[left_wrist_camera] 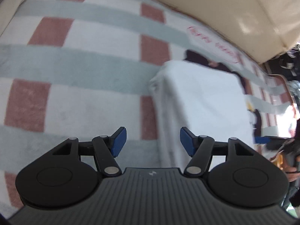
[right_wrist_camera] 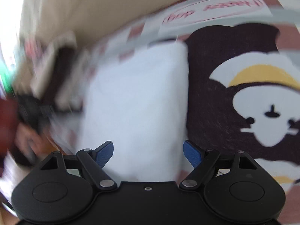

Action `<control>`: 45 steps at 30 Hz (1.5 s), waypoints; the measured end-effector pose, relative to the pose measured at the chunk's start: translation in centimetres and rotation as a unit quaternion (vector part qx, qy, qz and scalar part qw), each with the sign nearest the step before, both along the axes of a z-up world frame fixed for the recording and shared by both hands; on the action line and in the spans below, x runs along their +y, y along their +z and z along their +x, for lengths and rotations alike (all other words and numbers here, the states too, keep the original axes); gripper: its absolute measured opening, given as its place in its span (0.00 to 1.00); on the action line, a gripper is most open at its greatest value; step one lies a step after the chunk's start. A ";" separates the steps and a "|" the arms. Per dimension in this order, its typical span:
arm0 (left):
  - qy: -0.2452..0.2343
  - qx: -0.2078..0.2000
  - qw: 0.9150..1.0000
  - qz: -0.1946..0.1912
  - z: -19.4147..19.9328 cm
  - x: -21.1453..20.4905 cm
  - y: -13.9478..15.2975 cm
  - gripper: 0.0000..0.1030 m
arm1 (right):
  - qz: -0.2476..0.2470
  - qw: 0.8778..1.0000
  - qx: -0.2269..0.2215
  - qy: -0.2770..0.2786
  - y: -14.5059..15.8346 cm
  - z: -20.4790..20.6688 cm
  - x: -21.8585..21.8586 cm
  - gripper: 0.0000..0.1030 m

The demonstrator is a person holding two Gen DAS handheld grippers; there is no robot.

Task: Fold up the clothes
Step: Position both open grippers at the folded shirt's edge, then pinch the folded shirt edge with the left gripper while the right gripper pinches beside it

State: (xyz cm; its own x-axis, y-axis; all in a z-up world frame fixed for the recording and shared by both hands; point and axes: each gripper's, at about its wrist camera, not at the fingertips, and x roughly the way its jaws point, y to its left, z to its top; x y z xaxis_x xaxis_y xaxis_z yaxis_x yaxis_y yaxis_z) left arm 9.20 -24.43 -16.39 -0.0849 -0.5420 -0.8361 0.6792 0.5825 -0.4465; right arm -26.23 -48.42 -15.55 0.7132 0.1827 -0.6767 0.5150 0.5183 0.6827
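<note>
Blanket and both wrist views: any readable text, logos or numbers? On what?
Pink lettering inside a pink oval on the blanket, right wrist view: blurred, not readable.
Same pink lettering, left wrist view: too small and blurred.
Small mark on the left gripper body: a symbol, not text.
Nothing else legible.

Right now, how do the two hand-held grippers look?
Both look alike: the left hand-held gripper and the right hand-held gripper have black linkage arms with silver pivot pins, round black side housings and blue textured finger pads. The left body is ribbed grey with a small logo.
</note>
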 end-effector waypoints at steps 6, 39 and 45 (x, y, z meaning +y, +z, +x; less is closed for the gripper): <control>0.007 0.084 0.994 -0.066 1.3 0.8 -0.4 0.62 | 0.010 0.998 0.007 -0.055 -2.1 1.3 -1.4 0.83; -0.005 -0.143 0.979 -0.145 -0.1 -6.6 1.1 0.29 | -0.146 0.989 0.020 -0.027 0.4 13.7 -6.0 0.43; -0.007 -0.045 0.993 -0.107 2.0 -6.6 -0.2 0.60 | -0.092 0.993 0.023 -0.063 -1.3 12.0 -7.3 0.52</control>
